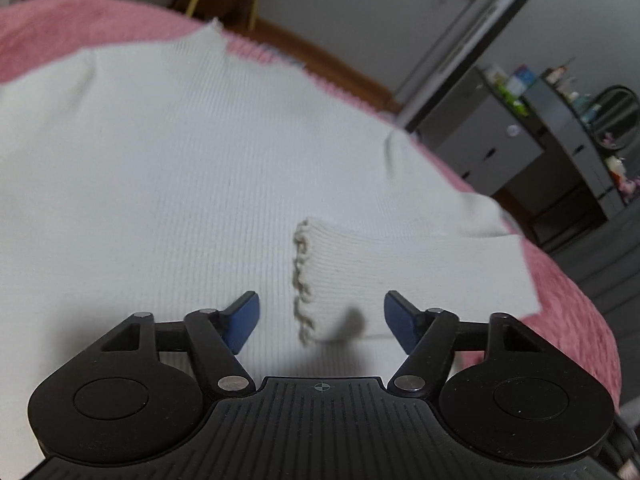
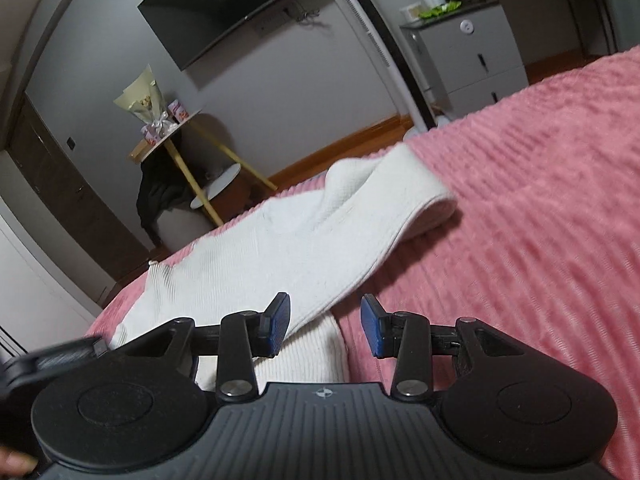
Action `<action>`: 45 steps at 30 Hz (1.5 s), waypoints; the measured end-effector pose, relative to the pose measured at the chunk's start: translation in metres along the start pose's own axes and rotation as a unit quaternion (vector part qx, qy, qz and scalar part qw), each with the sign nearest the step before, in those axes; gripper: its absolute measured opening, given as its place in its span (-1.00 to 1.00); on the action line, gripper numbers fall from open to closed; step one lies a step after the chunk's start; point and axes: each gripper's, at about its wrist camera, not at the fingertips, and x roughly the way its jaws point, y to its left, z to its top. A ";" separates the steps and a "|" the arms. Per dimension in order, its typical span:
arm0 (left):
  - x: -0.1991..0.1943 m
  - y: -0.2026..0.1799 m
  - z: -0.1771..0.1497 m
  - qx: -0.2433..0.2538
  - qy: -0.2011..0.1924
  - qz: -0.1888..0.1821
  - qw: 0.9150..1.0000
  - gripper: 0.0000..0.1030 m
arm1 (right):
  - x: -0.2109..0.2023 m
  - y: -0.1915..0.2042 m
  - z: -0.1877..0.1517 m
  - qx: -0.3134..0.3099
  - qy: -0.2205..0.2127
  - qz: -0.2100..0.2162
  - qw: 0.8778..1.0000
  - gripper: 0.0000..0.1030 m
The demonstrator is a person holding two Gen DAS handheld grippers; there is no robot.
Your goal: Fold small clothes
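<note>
A white ribbed knit top (image 1: 168, 168) lies spread on a bed covered by a pink textured blanket (image 2: 520, 208). In the left wrist view it covers most of the bed in sight and reaches close to the bed's far edge, with only a strip of pink showing beyond it. One sleeve (image 1: 400, 276) is already turned in across the body, its frilled cuff (image 1: 303, 280) resting on the ribbed cloth just ahead of the left gripper (image 1: 322, 318). That gripper's blue fingers (image 1: 242, 322) stand wide apart, holding nothing, hovering close over the cloth on either side of the cuff.

In the right wrist view the garment runs away toward the far edge of the bed, with a raised, bunched fold (image 2: 396, 196) at its far end that does not lie flat. The right gripper (image 2: 326, 326) is also spread open and empty; its left finger (image 2: 276, 326) sits over the near white edge and the other over bare blanket.

The fold looks to be at an early stage: one sleeve is in, while the other side, the bunched end and the final halving of the body appear still to be done.

Beyond the bed are grey walls, a wood-toned floor, a wall-mounted television (image 2: 224, 4), a small round side table (image 2: 172, 136) with yellow legs carrying a wrapped bouquet (image 2: 144, 96), and a grey drawer cabinet (image 2: 472, 52) with items on top.
</note>
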 end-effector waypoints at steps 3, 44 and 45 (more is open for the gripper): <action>0.011 0.003 0.003 -0.024 0.003 -0.025 0.999 0.03 | 0.010 0.000 0.001 -0.001 0.007 0.013 1.000 -0.26; -0.051 0.110 0.043 0.009 -0.086 0.134 0.987 -0.85 | 0.081 -0.003 0.012 0.100 0.044 0.083 0.990 -0.36; -0.054 0.108 0.044 0.021 -0.095 0.135 0.986 -0.85 | 0.084 -0.002 0.013 0.095 0.044 0.082 0.991 -0.37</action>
